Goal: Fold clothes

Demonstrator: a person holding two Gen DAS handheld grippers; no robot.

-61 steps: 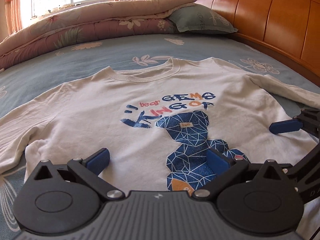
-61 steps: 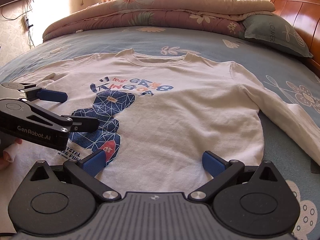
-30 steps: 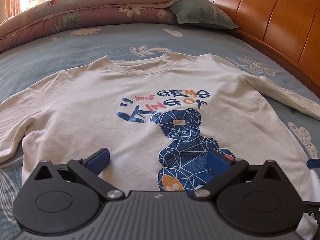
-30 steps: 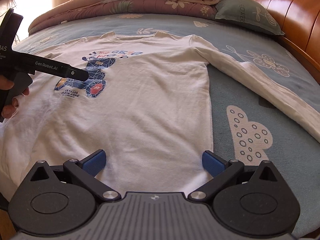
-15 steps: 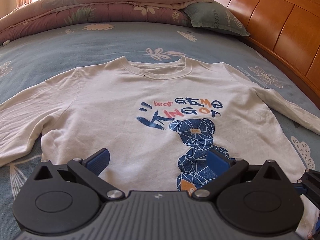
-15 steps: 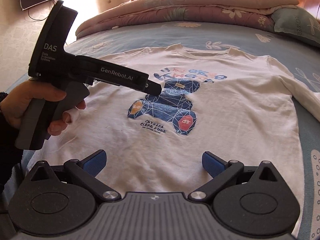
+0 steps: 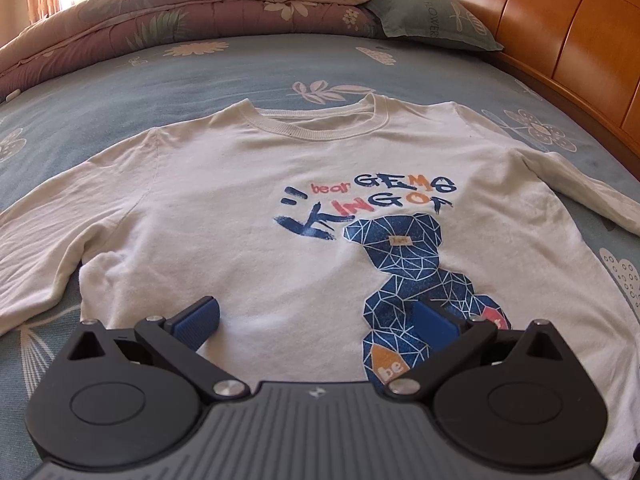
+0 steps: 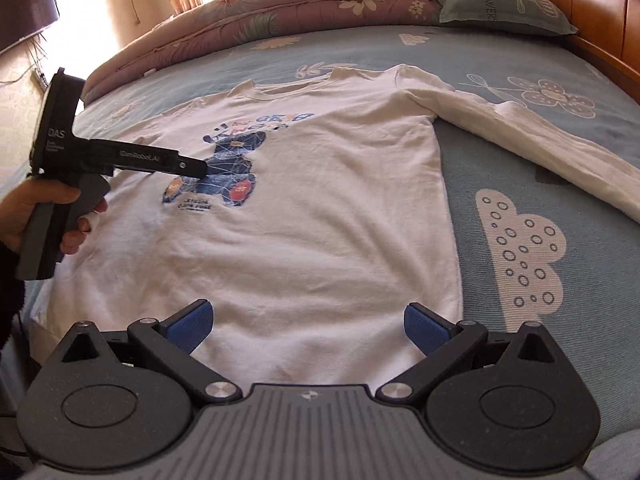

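A white long-sleeved shirt (image 7: 248,216) (image 8: 320,208) with a blue bear print lies flat, face up, on the bed, both sleeves spread out sideways. My left gripper (image 7: 316,322) hovers open over the shirt's lower left part, its blue pads apart with nothing between them. In the right wrist view a hand holds the left gripper's body (image 8: 120,158) over the bear print. My right gripper (image 8: 308,322) is open above the shirt's hem near its right side edge, empty. The right sleeve (image 8: 532,136) runs out across the sheet.
The bed has a blue flowered sheet (image 7: 200,76) (image 8: 540,248). A folded pink quilt (image 7: 192,4) and a green pillow (image 7: 432,20) lie at the far end. A wooden headboard (image 7: 560,28) runs along the right. The near bed edge (image 8: 36,320) shows lower left.
Both grippers have stayed open. The left view has closed in on the shirt a little. The right gripper has swung right, from the shirt's middle to its right side edge.
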